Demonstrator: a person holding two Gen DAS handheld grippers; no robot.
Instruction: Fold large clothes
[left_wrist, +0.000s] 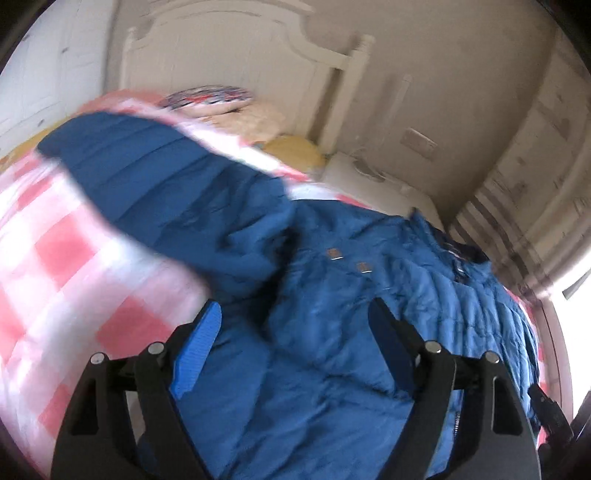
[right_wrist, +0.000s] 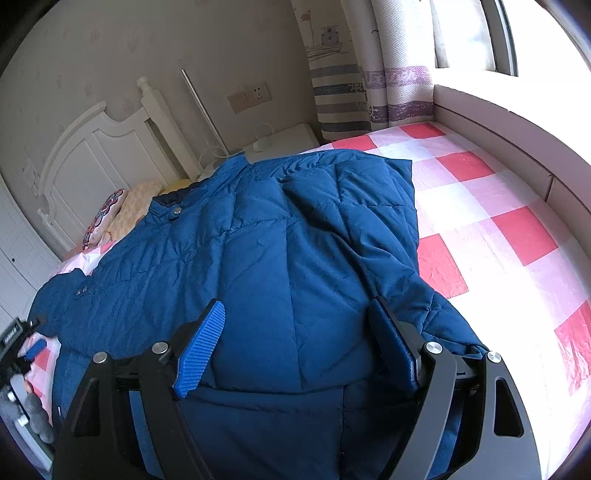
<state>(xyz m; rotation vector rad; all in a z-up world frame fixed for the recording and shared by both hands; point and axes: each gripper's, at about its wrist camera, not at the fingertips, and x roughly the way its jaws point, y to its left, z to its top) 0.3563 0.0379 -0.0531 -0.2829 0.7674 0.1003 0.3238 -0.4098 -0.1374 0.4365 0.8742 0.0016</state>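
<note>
A blue quilted puffer jacket (right_wrist: 258, 251) lies on a bed with a red and white checked sheet (right_wrist: 491, 229). In the right wrist view one sleeve (right_wrist: 351, 206) is folded over the jacket body. My right gripper (right_wrist: 295, 347) is open, just above the jacket's lower part, with nothing between its fingers. In the left wrist view, which is blurred, the jacket (left_wrist: 332, 314) fills the middle and its other sleeve (left_wrist: 147, 166) stretches out to the upper left over the sheet (left_wrist: 66, 251). My left gripper (left_wrist: 295, 347) is open over the jacket, empty.
A white headboard (right_wrist: 103, 155) and pillows (right_wrist: 122, 214) stand at the bed's head. A white bedside cabinet (right_wrist: 280, 140) and a striped curtain (right_wrist: 343, 92) are behind. A padded ledge (right_wrist: 517, 133) runs along the bed's right side under a bright window.
</note>
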